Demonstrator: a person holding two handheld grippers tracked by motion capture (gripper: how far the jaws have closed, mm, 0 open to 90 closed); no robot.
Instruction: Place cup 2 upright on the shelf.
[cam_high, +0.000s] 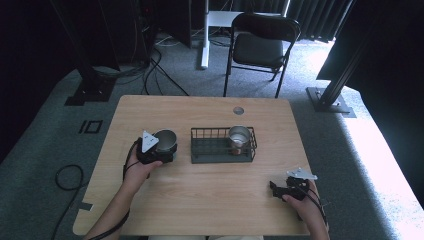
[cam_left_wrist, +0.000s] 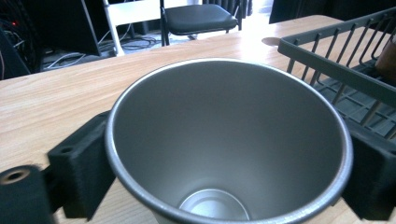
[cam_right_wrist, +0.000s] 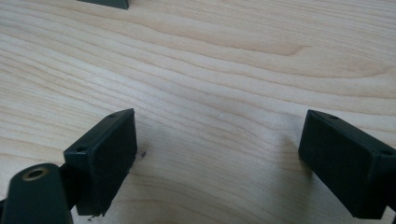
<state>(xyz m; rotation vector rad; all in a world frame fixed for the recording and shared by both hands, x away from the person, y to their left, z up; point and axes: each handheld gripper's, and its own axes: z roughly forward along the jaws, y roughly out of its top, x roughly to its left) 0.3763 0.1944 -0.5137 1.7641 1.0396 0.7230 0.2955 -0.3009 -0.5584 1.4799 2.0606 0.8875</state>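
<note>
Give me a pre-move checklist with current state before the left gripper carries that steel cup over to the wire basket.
1. Grip on cup: the left gripper has a jaw on either side of the steel cup, apparently touching. Ok.
2. Cup upright: mouth faces up, inside looks empty. Ok.
3. Cup lifted off the table: cannot tell.
4. Space in wire basket: a second cup stands at its right end, while the left part looks free. Ok.
5. Path to basket: basket sits just right of the held cup, nothing between them. Ok.
6. Right gripper: open, holding nothing, low over the table near its front right, away from the basket. Ok.
</note>
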